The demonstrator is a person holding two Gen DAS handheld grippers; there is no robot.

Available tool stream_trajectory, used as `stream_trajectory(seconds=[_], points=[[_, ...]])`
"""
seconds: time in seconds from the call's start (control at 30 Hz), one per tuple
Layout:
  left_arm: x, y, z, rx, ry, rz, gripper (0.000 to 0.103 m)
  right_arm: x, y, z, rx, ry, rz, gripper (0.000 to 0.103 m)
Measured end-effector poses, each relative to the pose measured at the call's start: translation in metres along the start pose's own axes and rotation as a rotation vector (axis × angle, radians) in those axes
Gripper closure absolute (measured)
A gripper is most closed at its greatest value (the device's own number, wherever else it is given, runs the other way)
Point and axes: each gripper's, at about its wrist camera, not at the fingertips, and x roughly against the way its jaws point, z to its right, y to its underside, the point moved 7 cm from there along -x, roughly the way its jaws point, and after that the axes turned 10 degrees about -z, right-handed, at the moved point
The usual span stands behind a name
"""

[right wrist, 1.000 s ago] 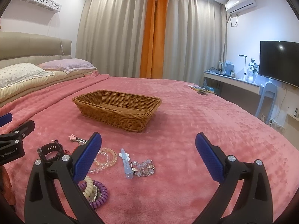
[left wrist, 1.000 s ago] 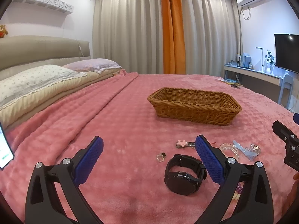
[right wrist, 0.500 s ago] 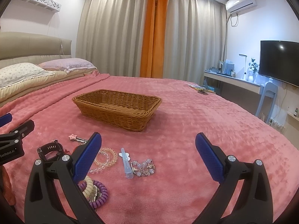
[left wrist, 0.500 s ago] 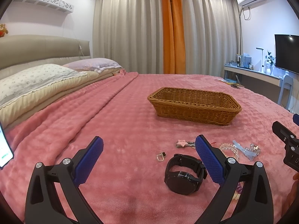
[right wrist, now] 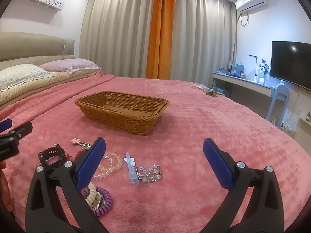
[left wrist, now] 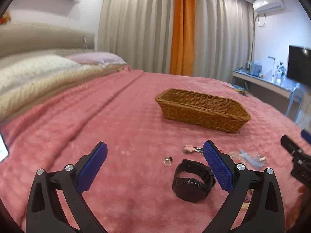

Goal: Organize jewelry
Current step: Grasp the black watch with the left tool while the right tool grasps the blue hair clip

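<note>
A wicker basket (left wrist: 202,109) (right wrist: 121,110) sits empty in the middle of the pink bed. Jewelry lies in front of it: a black watch (left wrist: 192,180) (right wrist: 51,155), a small ring (left wrist: 168,160), a pink star clip (left wrist: 188,148) (right wrist: 76,141), a clear bead bracelet (right wrist: 111,164), a blue hair clip (right wrist: 132,171), a crystal piece (right wrist: 150,173) and purple and cream coil ties (right wrist: 98,196). My left gripper (left wrist: 153,165) is open above the bed, the watch by its right finger. My right gripper (right wrist: 154,164) is open and empty over the clips.
Pillows (right wrist: 23,73) and a headboard (right wrist: 37,44) lie at the left. A desk (right wrist: 243,81), a chair (right wrist: 279,97) and a TV (right wrist: 291,64) stand at the right. Curtains (right wrist: 161,31) hang behind the bed.
The left wrist view has tilted and is slightly blurred, so my left gripper is moving. The right gripper and the jewelry have stayed where they were.
</note>
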Motion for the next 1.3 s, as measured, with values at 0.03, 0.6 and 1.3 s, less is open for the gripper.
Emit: stream_trajectory(seconds=[0.03,0.6,1.3], points=[[-0.001,0.000,-0.003,0.017,0.032,-0.017,0.007,-0.002,0.000,0.001,-0.001,0.000,-0.010,0.008],[-0.054,0.007,-0.013,0.078,0.426,-0.525,0.029,-0.045,-0.008,0.019,-0.018,-0.237,-0.331,0.055],[-0.087,0.025,0.004,0.059,0.446,-0.647,0.070,-0.083,0.047,-0.025,0.062,-0.281,-0.541,0.082]])
